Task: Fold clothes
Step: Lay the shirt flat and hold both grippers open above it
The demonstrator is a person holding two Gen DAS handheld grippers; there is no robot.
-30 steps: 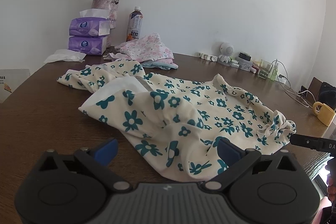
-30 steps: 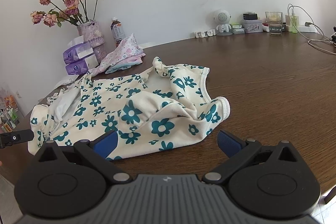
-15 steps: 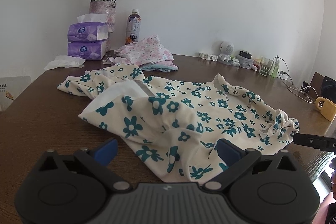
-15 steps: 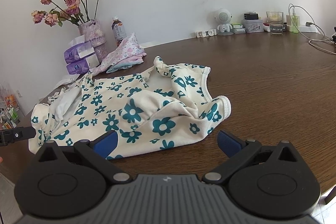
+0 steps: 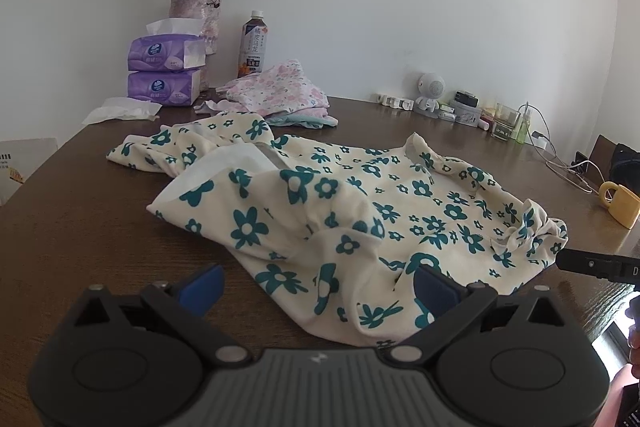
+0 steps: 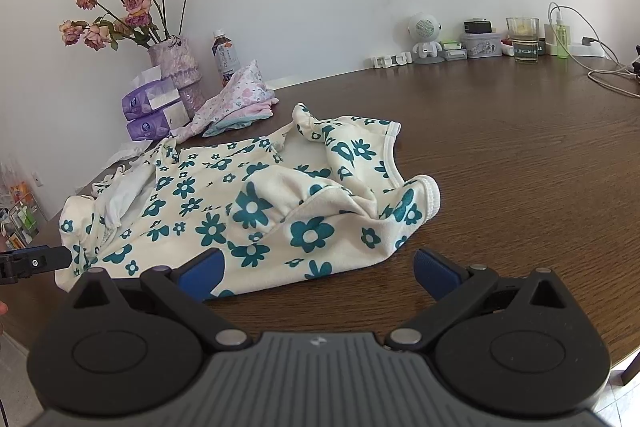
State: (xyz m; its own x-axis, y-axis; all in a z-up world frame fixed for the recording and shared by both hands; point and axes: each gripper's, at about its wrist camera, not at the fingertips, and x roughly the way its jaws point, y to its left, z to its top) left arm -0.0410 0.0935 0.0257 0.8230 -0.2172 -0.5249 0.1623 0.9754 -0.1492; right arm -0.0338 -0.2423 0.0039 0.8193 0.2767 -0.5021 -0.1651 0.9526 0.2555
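A cream garment with teal flowers [image 5: 352,211] lies crumpled on the brown table [image 5: 80,235]; the right wrist view shows the same garment [image 6: 248,203] from its other end. My left gripper [image 5: 318,287] is open, its blue fingers wide apart just above the garment's near hem. My right gripper [image 6: 316,271] is open too, over the near edge by the gathered cuff. Neither holds cloth. The tip of the right gripper shows at the far right of the left wrist view, and the left gripper's tip at the far left of the right wrist view.
A pile of pink floral clothes [image 5: 280,95], tissue packs [image 5: 164,71], a vase of roses [image 5: 196,15] and a bottle [image 5: 253,45] stand at the back. Small items and cables [image 5: 560,159] line the wall side; a yellow mug [image 5: 622,203] sits at the right.
Both grippers have drawn back and lifted slightly, so the garment sits a little farther in view. Neither took hold of the cloth, and the garment has not moved.
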